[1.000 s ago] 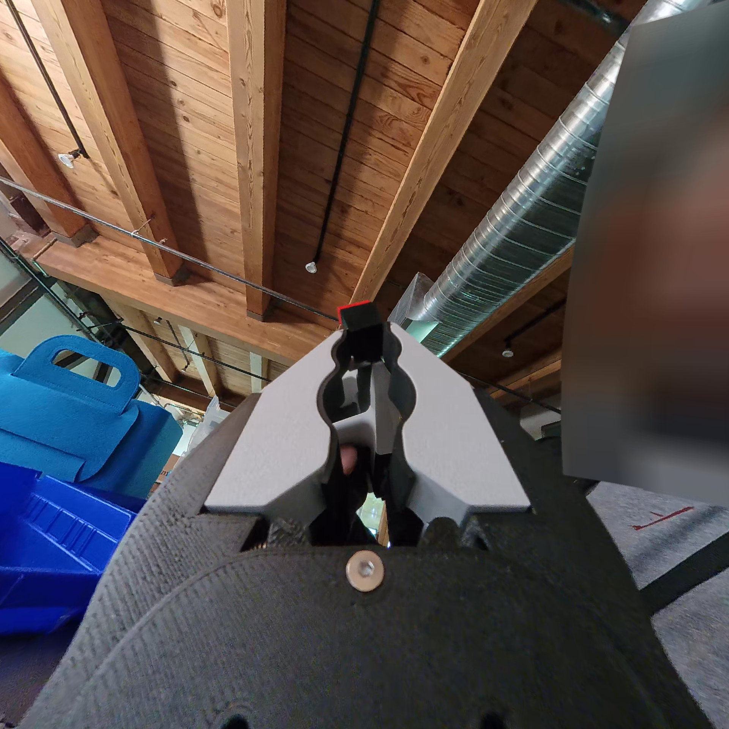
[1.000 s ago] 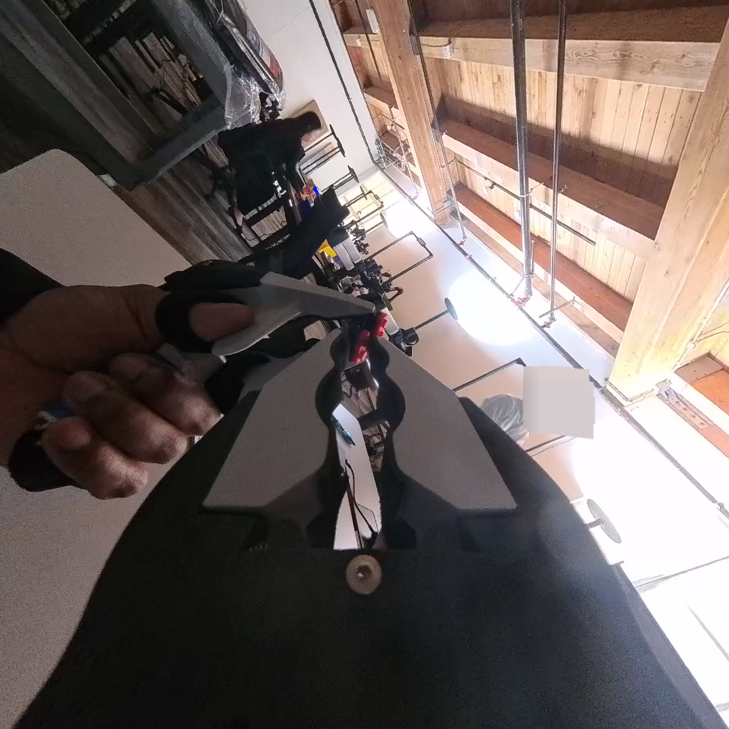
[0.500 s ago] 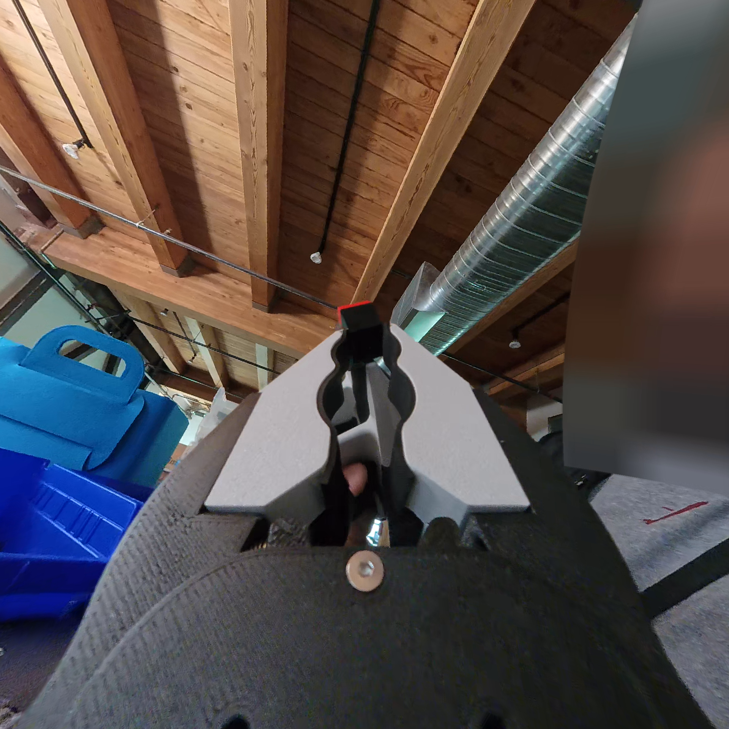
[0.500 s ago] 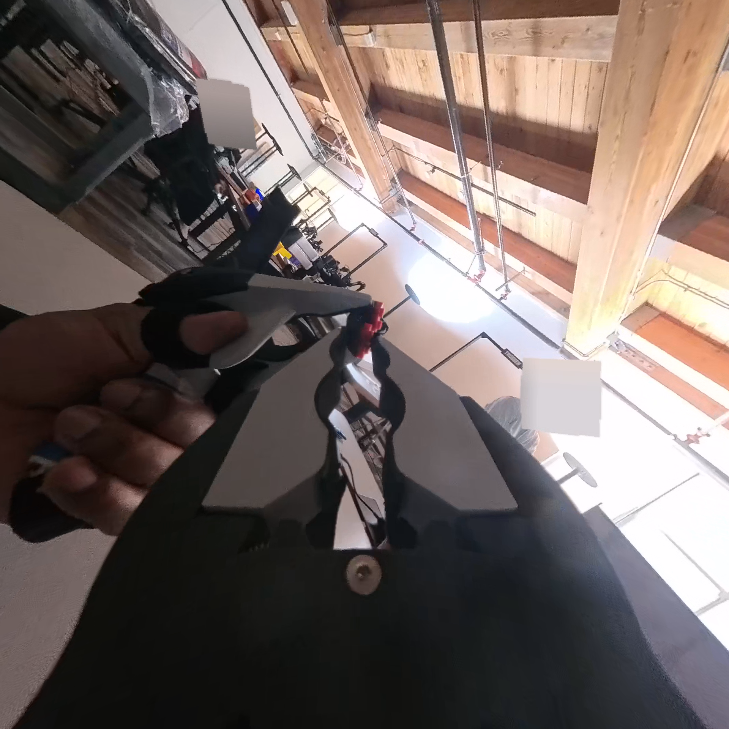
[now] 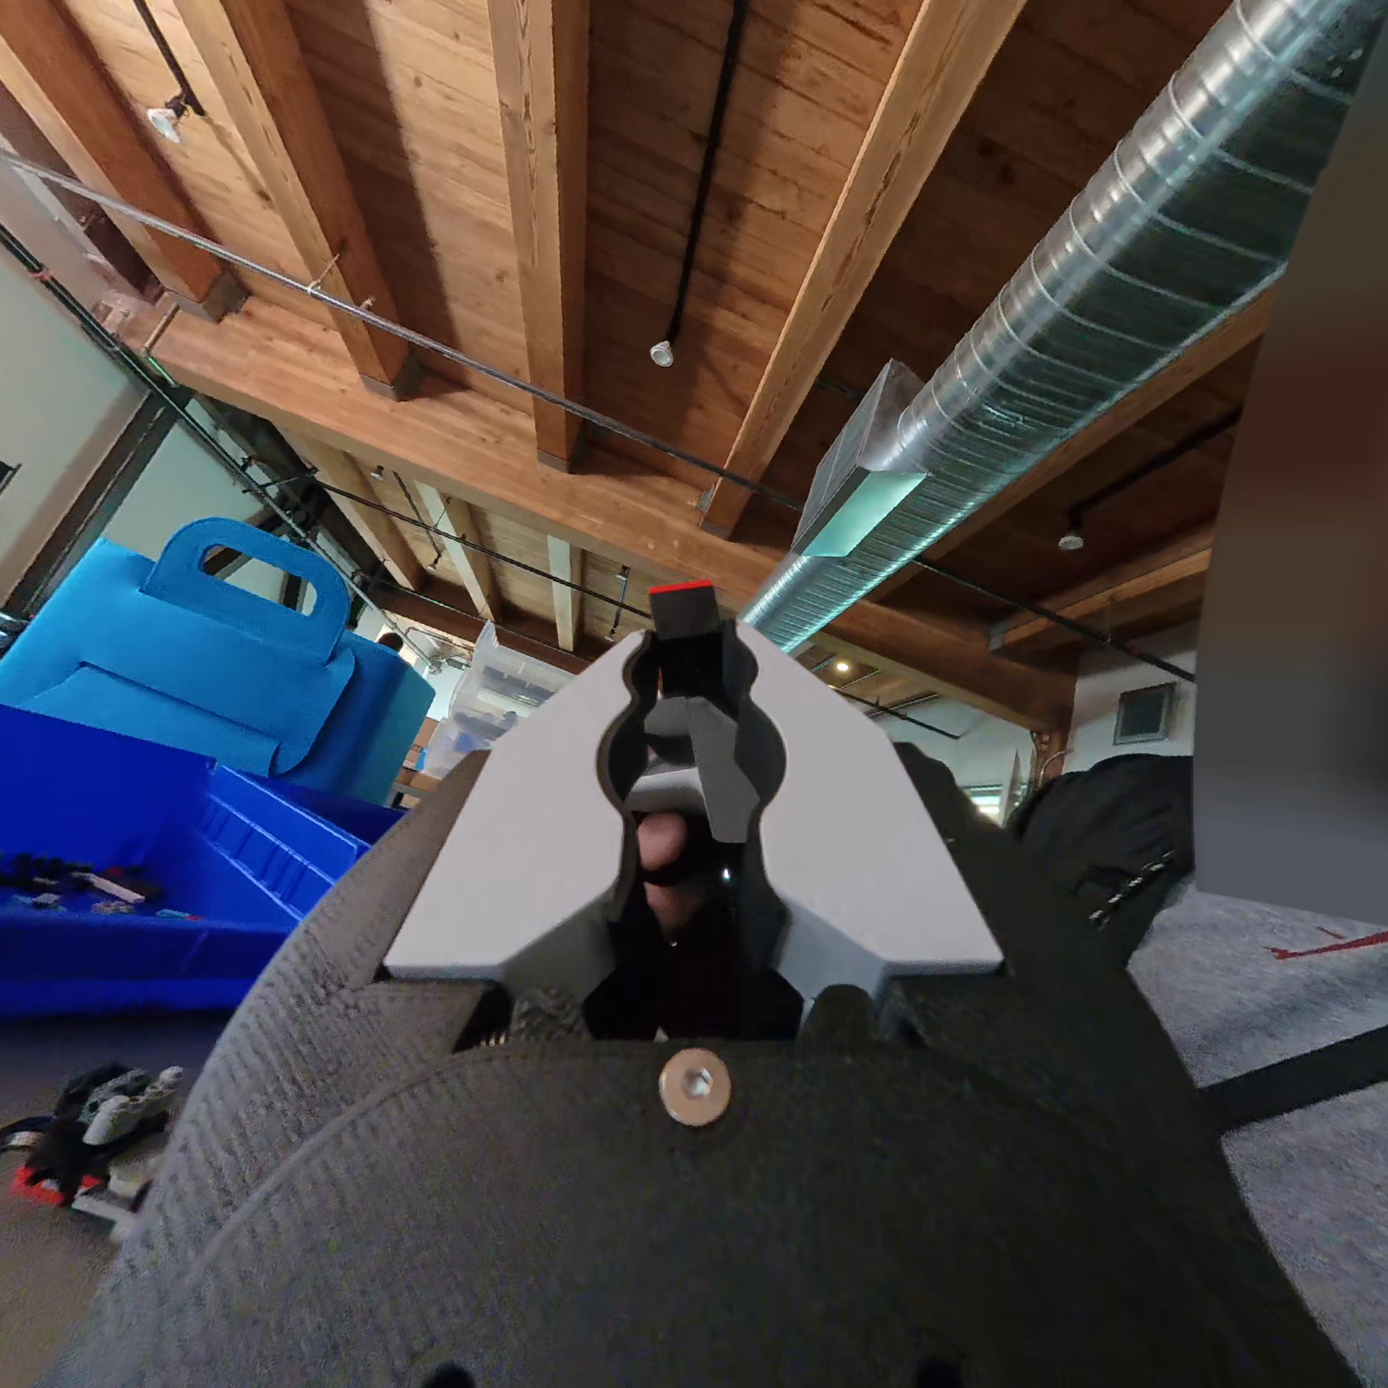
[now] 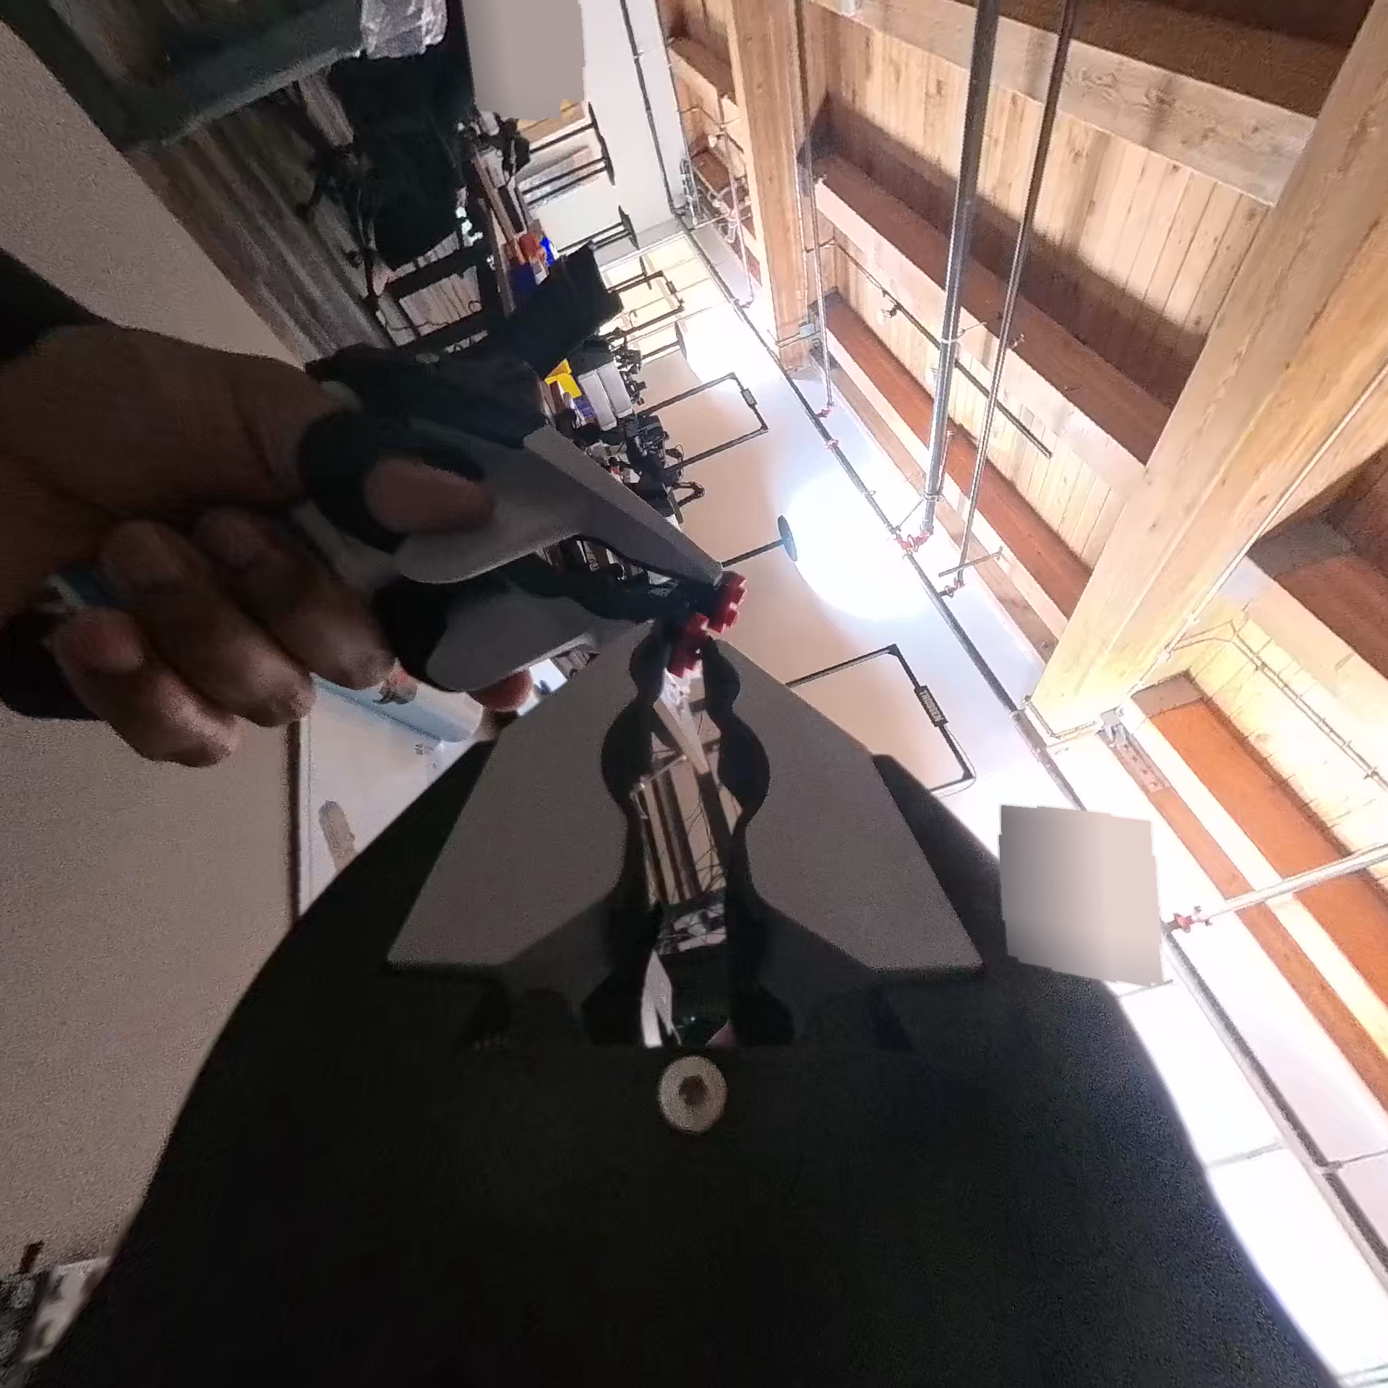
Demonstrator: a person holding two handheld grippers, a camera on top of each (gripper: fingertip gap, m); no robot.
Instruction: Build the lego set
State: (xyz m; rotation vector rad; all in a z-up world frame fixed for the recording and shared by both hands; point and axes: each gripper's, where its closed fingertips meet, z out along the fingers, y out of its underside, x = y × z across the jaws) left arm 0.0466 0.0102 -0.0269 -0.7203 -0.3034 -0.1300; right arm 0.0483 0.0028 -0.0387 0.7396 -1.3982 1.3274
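1. Left wrist view. The left gripper points up toward a wooden-beam ceiling, and its two grey fingers are pressed together on a small black lego piece with a red top edge that sticks out just past the tips.
2. Between the fingers, farther back, part of the other grey tool and a fingertip show.
3. At the left, a blue plastic bin holds loose small lego parts; behind it stands a lighter blue foam case with a handle cut-out.
4. On the grey surface at the lower left lies a partly built lego model in black, grey and red.
5. A ribbed metal air duct runs across the upper right.
6. Right wrist view. The right gripper also aims upward, and its fingers are closed on a small red studded lego piece at the very tips.
7. From the left, the left gripper, held in a person's hand, meets it tip to tip; a second red studded part sits at its tip, just above and touching the first.
8. Whether the two red parts are already joined I cannot tell.
9. Behind them are wooden beams and metal pipes.
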